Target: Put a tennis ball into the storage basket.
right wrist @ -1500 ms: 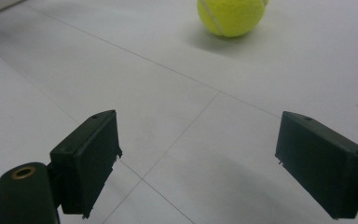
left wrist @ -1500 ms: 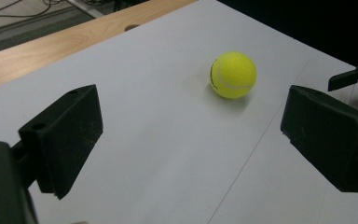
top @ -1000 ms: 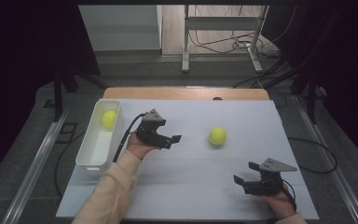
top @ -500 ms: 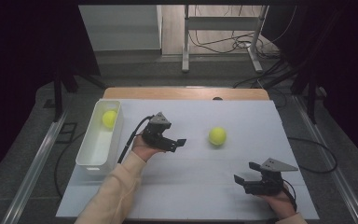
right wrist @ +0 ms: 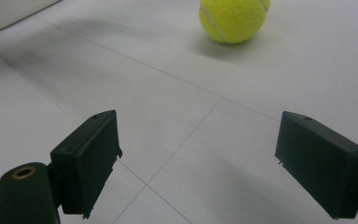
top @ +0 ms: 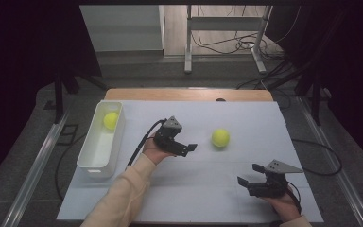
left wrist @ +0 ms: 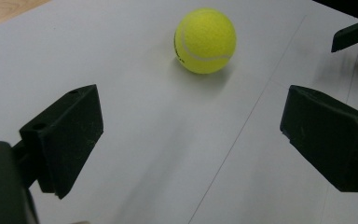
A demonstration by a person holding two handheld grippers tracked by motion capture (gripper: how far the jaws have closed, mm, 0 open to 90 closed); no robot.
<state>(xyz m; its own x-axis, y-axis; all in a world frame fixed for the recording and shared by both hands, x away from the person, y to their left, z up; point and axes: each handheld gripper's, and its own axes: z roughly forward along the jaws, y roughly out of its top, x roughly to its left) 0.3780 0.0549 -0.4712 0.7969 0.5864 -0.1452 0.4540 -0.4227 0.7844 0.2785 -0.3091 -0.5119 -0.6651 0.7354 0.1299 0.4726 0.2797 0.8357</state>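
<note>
- A yellow tennis ball (top: 220, 137) sits on the white table (top: 203, 194), a little right of the middle of the high view. Nothing touches it.
- In the left gripper view the same ball (left wrist: 205, 40) is near the top middle of the picture, on the bare table, with a soft shadow under it.
- In the right gripper view the ball (right wrist: 233, 18) is at the top edge, a bit right of the middle.
- The left gripper (top: 187, 147) is just left of the ball in the high view, near it but not touching. Its jaws are wide apart and hold nothing.
- The right gripper (top: 249, 174) is in the lower right of the high view, well apart from the ball. Its jaws are wide apart too, with nothing between them.
- A white bin (top: 93, 156) stands at the left side of the table in the high view.
- A second yellow ball (top: 111, 120) lies inside the bin, at its far end.
</note>
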